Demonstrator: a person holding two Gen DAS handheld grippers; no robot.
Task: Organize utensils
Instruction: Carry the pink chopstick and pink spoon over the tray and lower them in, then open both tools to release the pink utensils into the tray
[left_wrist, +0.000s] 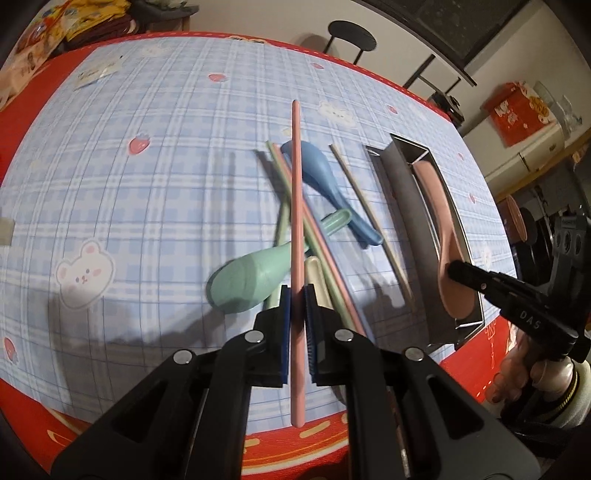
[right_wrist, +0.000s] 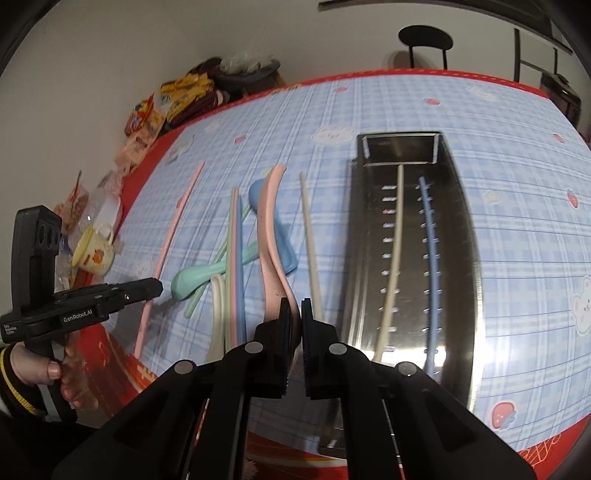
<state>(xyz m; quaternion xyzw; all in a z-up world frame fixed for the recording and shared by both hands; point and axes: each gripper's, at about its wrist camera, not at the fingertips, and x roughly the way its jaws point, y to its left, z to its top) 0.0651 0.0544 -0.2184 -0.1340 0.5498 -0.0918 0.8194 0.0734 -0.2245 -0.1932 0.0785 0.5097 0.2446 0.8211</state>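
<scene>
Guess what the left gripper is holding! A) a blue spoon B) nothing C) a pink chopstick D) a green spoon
C: in the left wrist view the left gripper is shut on the pink chopstick, lifted over the pile, while the blue spoon and green spoon lie on the table.
</scene>
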